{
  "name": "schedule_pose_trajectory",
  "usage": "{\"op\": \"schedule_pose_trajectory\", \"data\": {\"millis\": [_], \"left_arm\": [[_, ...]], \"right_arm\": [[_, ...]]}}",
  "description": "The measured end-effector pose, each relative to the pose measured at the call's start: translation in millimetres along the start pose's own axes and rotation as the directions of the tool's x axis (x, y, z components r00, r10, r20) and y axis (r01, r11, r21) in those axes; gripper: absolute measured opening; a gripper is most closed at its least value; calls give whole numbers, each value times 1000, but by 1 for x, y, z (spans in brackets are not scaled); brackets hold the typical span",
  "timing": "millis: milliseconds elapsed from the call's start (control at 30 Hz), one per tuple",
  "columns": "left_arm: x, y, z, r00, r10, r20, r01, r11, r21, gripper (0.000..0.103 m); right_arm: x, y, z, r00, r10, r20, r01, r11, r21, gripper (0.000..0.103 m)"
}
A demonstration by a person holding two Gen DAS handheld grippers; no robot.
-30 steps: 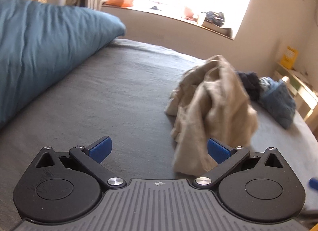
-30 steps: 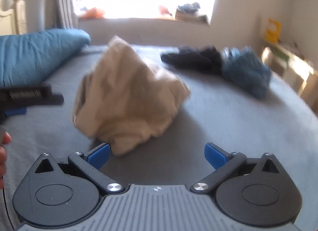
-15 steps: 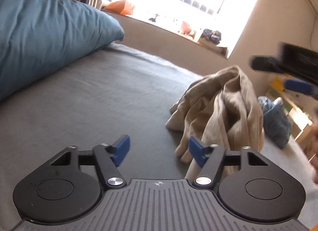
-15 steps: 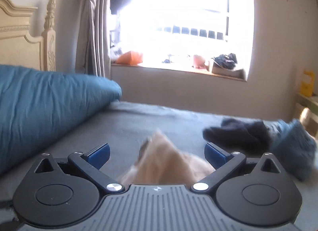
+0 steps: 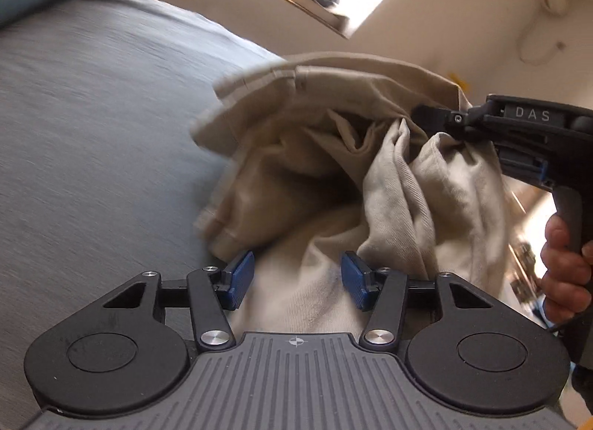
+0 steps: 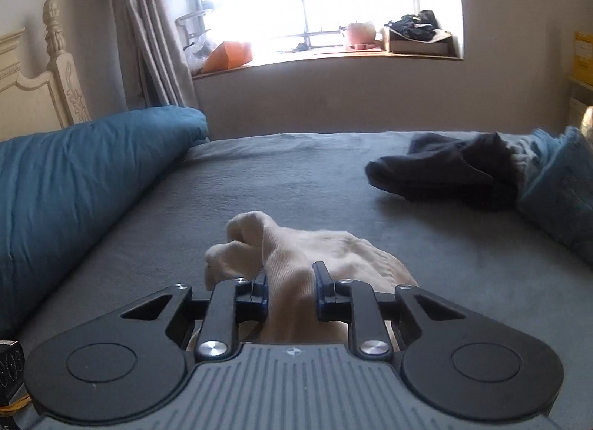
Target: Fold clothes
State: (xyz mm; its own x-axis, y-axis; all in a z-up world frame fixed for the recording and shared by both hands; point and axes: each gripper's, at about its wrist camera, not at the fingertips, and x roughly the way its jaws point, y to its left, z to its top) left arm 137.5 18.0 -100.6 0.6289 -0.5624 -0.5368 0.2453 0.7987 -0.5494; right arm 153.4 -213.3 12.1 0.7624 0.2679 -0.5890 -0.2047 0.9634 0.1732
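Left wrist view looks across a grey bed (image 5: 92,126) at a crumpled beige garment (image 5: 333,141), part of it lifted off the bed and bunched in loose folds. The left gripper (image 5: 298,280) sits low against the cloth, its blue-padded fingers (image 5: 241,278) spread apart with a fold of the garment lying between them; neither pad is pressed onto the fabric. Higher up and to the right, the right gripper (image 5: 437,120) reaches in from the side, its tip buried in a gathered ridge of the cloth, and a hand (image 5: 565,263) wraps the handle below it. In the right wrist view the right gripper (image 6: 291,291) has its fingers (image 6: 259,291) drawn close on a thick bunch of the beige garment (image 6: 296,256), which bulges up between and ahead of them above the grey bed (image 6: 278,178). A teal pillow (image 6: 81,178) lies along the left side of the bed, in front of a cream headboard (image 6: 44,85). Near the far right edge lie a dark garment (image 6: 444,174) and, touching it, a blue garment (image 6: 556,185), both well apart from the beige one. A bright window (image 6: 333,0) with a cluttered sill fills the back wall, a curtain (image 6: 148,30) hanging at its left.
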Motion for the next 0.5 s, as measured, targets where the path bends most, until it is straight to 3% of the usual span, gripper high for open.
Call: {"op": "schedule_pose_trajectory", "data": {"millis": [167, 300, 433, 500], "left_arm": [[4, -39, -20, 993, -90, -74, 98, 988, 119, 57], [8, -59, -32, 977, -151, -151, 173, 974, 148, 58], [5, -72, -39, 971, -156, -179, 187, 967, 173, 63], [0, -77, -41, 973, -154, -171, 185, 967, 178, 69]], "right_arm": [[-49, -69, -34, 997, -75, -28, 79, 974, 212, 17], [-75, -136, -80, 984, -121, -130, 168, 875, 454, 15], [-87, -178, -123, 967, -82, -241, 216, 764, 608, 17], [-101, -183, -127, 973, -72, -220, 195, 764, 615, 18]]}}
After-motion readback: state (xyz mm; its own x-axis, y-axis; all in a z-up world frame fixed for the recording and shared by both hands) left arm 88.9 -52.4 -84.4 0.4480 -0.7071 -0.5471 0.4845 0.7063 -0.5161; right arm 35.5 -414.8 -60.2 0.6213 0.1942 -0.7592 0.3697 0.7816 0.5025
